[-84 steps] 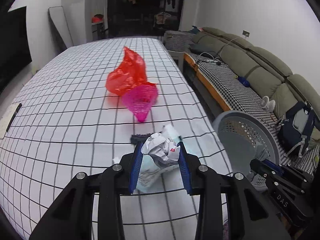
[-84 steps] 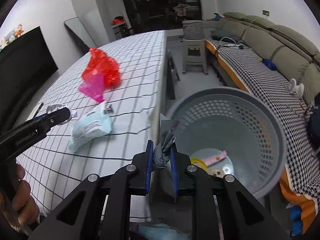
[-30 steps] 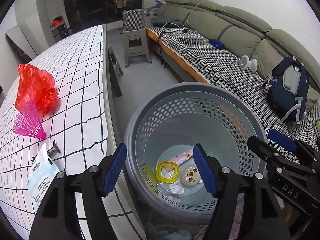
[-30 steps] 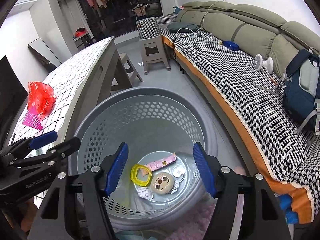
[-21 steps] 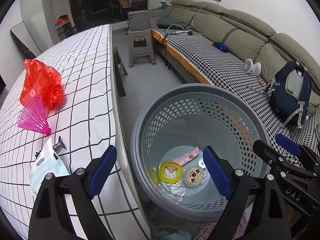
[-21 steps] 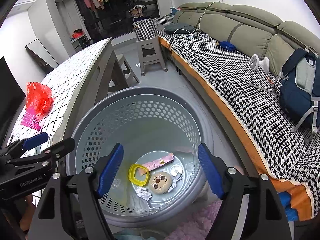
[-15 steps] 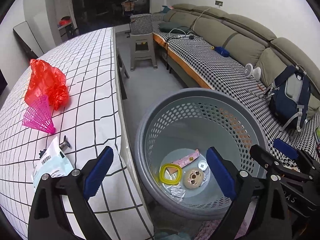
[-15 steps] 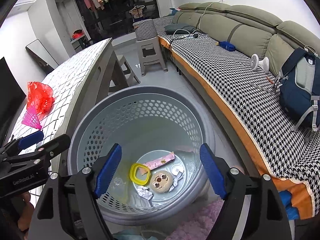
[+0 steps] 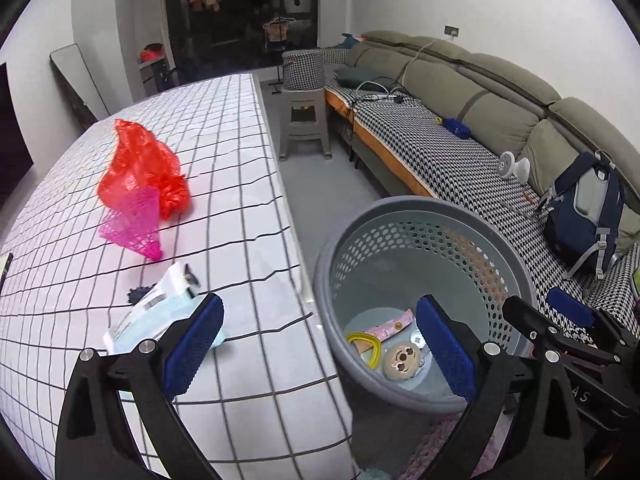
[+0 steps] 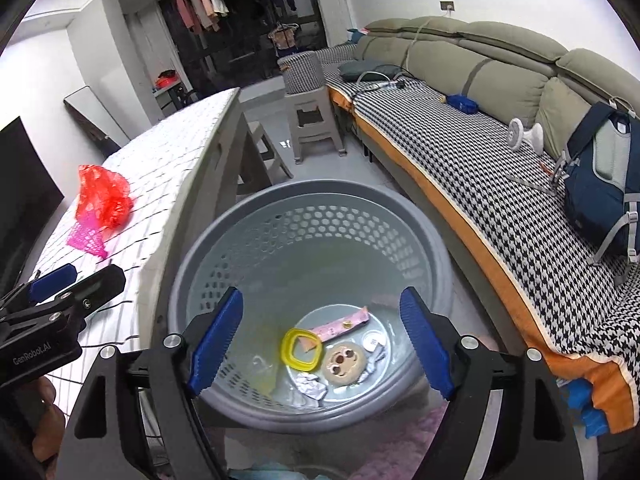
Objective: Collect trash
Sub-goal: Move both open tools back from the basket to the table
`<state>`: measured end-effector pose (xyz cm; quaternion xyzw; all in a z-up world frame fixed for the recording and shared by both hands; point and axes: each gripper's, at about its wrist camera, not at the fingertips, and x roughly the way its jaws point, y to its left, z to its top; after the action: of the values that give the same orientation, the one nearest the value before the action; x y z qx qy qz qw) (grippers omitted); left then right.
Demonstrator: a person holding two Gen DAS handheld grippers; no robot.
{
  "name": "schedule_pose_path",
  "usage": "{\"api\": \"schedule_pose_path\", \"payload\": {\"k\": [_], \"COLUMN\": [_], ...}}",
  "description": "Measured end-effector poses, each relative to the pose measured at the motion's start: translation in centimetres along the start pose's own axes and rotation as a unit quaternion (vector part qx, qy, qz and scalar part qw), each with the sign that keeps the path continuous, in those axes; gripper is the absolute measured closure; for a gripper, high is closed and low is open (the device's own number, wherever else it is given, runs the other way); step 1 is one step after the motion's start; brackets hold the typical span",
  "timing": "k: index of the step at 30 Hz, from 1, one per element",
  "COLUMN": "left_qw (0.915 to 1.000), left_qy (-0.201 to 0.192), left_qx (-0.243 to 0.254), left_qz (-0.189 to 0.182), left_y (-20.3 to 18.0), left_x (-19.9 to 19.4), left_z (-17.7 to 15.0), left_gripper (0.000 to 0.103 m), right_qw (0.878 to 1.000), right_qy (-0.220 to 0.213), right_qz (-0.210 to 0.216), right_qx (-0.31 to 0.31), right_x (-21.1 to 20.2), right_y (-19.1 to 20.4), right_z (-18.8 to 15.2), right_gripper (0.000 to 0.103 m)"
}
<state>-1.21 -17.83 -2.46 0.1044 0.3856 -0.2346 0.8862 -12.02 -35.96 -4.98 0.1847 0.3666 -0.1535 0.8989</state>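
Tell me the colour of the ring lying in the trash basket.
Yellow ring, clearest in the right wrist view.

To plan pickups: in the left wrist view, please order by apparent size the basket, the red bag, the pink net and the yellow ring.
1. Basket
2. Red bag
3. Pink net
4. Yellow ring, partly hidden by the basket wall

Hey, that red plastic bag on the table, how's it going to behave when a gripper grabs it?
The red plastic bag looks thin and crumpled, so probably floppy and very light. It touches the pink net, which might drag along.
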Motion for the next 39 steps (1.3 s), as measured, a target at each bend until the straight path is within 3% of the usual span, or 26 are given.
{"api": "schedule_pose_path", "payload": {"k": [9,27,39], "left_qw": [0.9992,0.9947,0.9979], "left_qy": [-0.015,-0.005,0.008], "left_qx": [-0.032,-0.08,-0.043], "left_qz": [0.019,0.065,0.048], "left_y": [4.2,14.2,14.6], "left_x": [-2.3,-2.9,-1.3], "left_z": [-1.5,-4.5,-3.8], "left_gripper": [0.007,0.007,0.007], "right_qw": [0.999,0.994,0.992], "right_qy": [-0.012,0.02,0.039], "right_qz": [0.021,0.065,0.081], "right_qx": [-0.027,-0.08,-0.09], "right_x": [-0.9,0.7,2.1], "right_y": [3.6,11.1,13.1], "right_z": [-0.9,-3.1,-3.0], "right_gripper": [0.021,0.02,0.02]}}
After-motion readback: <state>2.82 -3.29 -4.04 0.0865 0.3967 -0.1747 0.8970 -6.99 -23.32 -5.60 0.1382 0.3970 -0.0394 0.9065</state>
